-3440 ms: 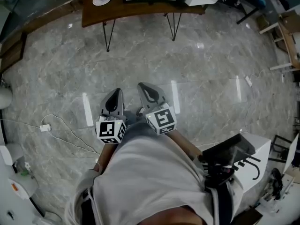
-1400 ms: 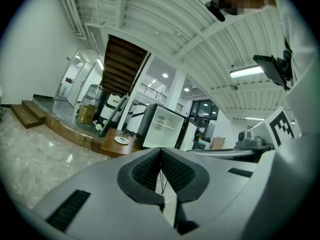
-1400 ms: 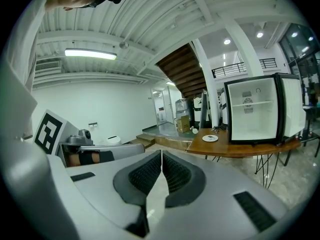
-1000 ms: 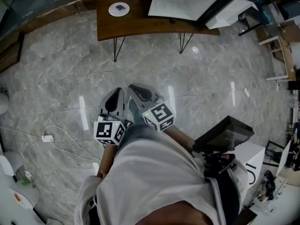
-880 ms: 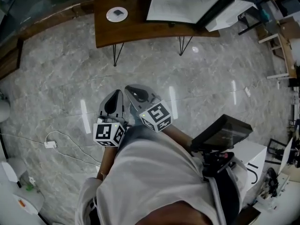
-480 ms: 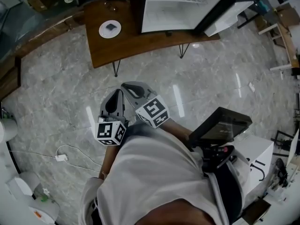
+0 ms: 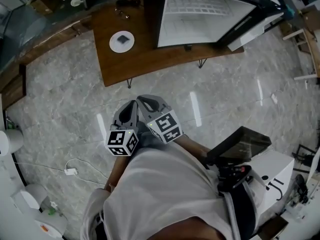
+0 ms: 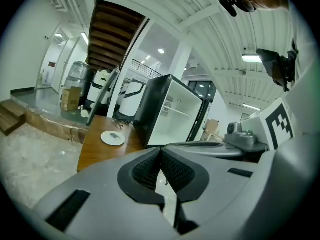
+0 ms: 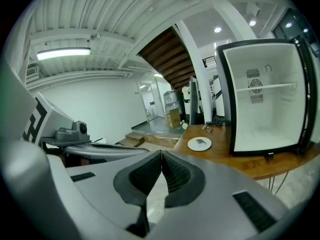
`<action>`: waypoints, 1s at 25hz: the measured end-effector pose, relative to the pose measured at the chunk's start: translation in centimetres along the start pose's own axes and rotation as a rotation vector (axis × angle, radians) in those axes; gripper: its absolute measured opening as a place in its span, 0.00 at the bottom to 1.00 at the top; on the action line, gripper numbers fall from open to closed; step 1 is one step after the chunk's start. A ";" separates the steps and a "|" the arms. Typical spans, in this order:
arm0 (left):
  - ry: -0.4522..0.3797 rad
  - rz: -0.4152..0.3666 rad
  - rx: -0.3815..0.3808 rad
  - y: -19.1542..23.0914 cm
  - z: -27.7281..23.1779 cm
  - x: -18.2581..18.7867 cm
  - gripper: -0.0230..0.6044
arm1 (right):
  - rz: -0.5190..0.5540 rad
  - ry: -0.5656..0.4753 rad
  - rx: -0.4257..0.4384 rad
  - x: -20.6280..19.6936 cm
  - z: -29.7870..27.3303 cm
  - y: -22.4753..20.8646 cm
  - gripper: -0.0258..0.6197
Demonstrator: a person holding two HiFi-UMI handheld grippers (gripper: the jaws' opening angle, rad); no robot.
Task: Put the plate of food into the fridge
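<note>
The round white plate (image 7: 121,41) with a small dark portion sits on the brown wooden table (image 7: 145,61), beside the open black fridge (image 7: 210,19). Probably rigid, slick and breakable, it wants a rim grip, kept level. The left gripper (image 8: 161,152) and right gripper (image 9: 161,155) are pressed together, empty.

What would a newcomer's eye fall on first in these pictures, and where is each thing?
The open fridge with its white inside stands on the wooden table at the top of the head view. A white plate with something dark on it lies left of it on that table. Nearer, the left gripper and right gripper, both shut and empty, sit side by side over the marble floor.
</note>
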State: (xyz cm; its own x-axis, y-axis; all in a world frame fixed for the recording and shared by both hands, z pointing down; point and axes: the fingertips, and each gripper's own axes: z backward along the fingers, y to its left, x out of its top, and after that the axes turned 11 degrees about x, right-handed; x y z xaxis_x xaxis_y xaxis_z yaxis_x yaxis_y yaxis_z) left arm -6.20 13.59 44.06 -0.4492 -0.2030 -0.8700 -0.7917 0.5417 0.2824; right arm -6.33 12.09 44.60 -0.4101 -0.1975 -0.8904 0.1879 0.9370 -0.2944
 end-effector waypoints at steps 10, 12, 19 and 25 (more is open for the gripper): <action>0.110 -0.049 -0.086 8.0 -10.1 3.1 0.07 | -0.070 0.084 -0.097 2.2 -10.5 -7.6 0.07; 0.132 -0.074 -0.119 10.7 -13.0 4.9 0.07 | -0.094 0.084 -0.113 3.7 -13.8 -9.5 0.07; 0.188 -0.160 -0.232 19.0 -21.4 12.2 0.07 | -0.149 0.064 -0.204 10.4 -24.3 -15.2 0.07; 0.223 -0.208 -0.314 24.1 -25.9 15.5 0.07 | -0.167 0.032 -0.296 13.6 -30.4 -18.1 0.07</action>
State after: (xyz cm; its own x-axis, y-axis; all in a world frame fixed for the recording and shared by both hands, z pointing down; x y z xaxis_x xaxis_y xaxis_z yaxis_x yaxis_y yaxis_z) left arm -42.96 2.36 47.84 -0.3178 -0.4712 -0.8228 -0.9469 0.2030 0.2495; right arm -42.39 1.20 48.39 -0.4420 -0.3502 -0.8258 -0.1491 0.9365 -0.3173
